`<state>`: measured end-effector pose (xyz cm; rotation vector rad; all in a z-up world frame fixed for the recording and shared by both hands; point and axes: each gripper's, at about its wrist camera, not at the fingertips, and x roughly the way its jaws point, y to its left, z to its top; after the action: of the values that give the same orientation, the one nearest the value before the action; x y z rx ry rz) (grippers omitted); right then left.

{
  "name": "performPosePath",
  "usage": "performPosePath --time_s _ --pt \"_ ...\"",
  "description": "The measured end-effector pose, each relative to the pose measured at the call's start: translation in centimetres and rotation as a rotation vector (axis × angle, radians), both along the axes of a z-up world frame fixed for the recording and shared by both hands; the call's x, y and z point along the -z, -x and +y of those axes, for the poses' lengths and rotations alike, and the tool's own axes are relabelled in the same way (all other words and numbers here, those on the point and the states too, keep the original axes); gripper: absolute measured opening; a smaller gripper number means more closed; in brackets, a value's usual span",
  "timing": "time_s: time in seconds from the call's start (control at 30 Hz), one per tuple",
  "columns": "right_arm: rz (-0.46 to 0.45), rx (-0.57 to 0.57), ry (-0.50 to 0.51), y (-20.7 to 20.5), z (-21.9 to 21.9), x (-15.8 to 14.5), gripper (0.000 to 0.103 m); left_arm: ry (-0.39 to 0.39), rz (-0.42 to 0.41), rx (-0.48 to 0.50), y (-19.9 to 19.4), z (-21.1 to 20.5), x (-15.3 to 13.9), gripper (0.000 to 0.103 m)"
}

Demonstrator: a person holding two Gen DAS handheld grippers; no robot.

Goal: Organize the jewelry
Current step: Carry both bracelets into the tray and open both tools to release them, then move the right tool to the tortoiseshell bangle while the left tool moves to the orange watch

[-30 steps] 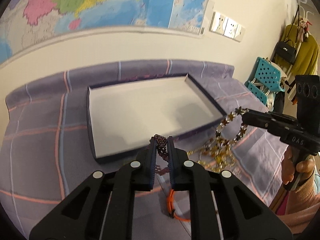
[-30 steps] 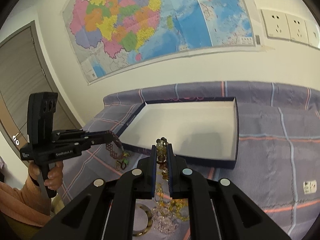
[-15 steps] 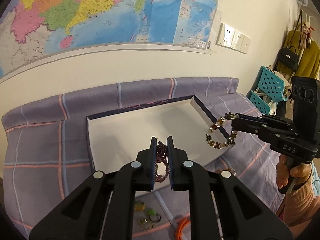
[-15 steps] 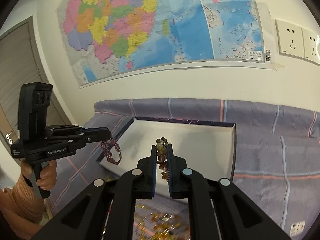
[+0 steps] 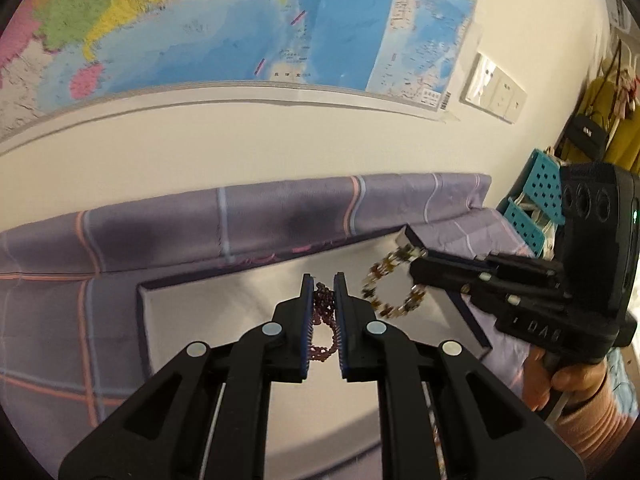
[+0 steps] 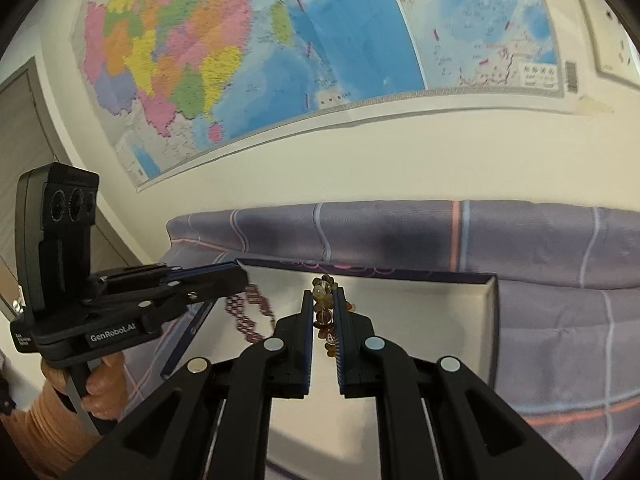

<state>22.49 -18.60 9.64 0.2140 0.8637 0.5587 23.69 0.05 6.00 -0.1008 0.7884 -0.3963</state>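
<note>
My left gripper [image 5: 323,280] is shut on a dark purple beaded bracelet [image 5: 322,322] and holds it in the air over the white inside of a shallow navy-edged box [image 5: 192,320]. My right gripper [image 6: 323,295] is shut on a gold and amber beaded bracelet [image 6: 325,314], also above the box [image 6: 440,320]. In the left wrist view the right gripper [image 5: 416,262] comes in from the right with the gold bracelet [image 5: 390,288] hanging from it. In the right wrist view the left gripper [image 6: 236,280] comes in from the left with the purple bracelet [image 6: 248,312].
The box lies on a purple checked cloth [image 5: 60,280] that runs up against a cream wall with a large map [image 6: 280,60]. Wall sockets [image 5: 494,92], a teal crate [image 5: 536,200] and hanging bags [image 5: 592,120] are at the right.
Both grippers have lifted their bracelets off the cloth and moved forward over the box, toward the wall. The jewelry pile on the cloth has dropped out of view.
</note>
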Motion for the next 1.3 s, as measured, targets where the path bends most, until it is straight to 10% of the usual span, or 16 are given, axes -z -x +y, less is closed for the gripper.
performPosePath --time_s 0.17,0.6,0.8,1.3 --pt "0.068 0.022 -0.019 -2.4 0.0 2.3 0.008 0.042 0.039 -0.033 -2.9 0.8 2.1 0.011" --pt "0.149 0.143 0.126 -4.4 -1.1 5.7 0.011 -0.131 0.175 -0.158 -5.5 2.3 6.6 0.011" --pt "0.137 0.19 0.159 -4.3 -1.4 6.0 0.028 -0.158 0.226 -0.162 -6.4 2.3 7.4 0.033" --pt "-0.041 0.062 0.112 4.4 -1.8 0.0 0.049 -0.17 -0.039 -0.111 3.4 2.1 1.2 0.065"
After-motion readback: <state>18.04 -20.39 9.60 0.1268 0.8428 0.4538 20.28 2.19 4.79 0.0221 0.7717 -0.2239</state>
